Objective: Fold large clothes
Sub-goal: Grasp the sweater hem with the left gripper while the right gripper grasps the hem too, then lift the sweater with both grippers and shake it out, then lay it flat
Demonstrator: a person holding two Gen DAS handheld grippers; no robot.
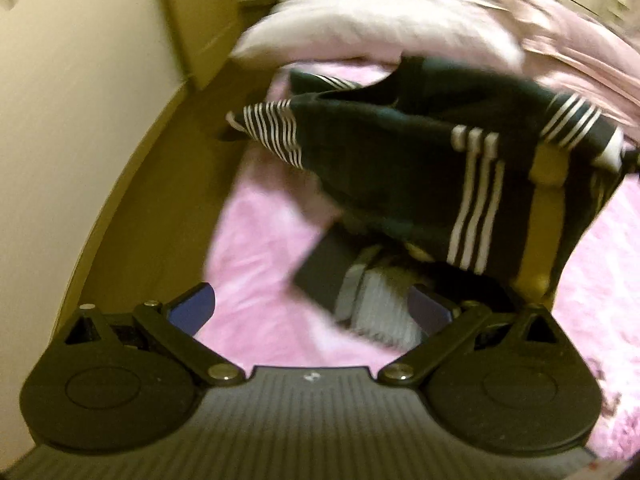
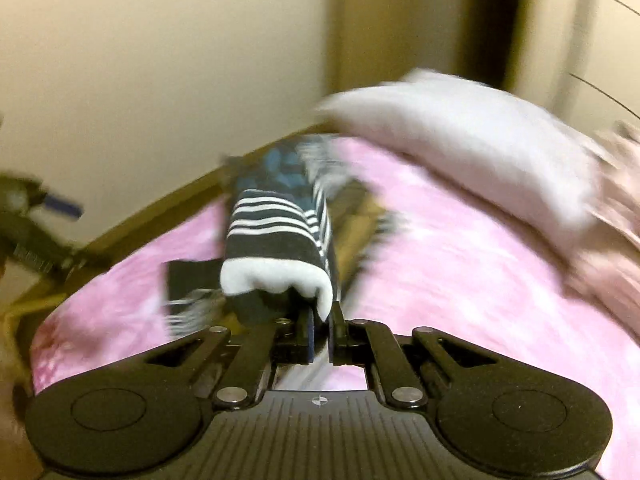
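Note:
A black garment [image 1: 392, 160] with white stripes and a yellow band hangs in the air over the pink bed cover [image 1: 260, 248]. In the right wrist view my right gripper [image 2: 320, 320] is shut on its white-edged striped hem [image 2: 276, 248]. The cloth trails away from the fingers toward the wall. My left gripper [image 1: 308, 308] is open below the hanging garment with nothing between its blue pads [image 1: 190, 306]. It also shows at the left edge of the right wrist view, as the left gripper [image 2: 36, 228]. Both views are motion-blurred.
A folded dark and grey item [image 1: 344, 284] lies on the cover just beyond the left fingers. A white pillow [image 1: 360, 28] and crumpled pink bedding [image 1: 580, 52] fill the far end of the bed. A cream wall [image 2: 140, 80] and a wooden bed edge [image 1: 160, 184] run along the left.

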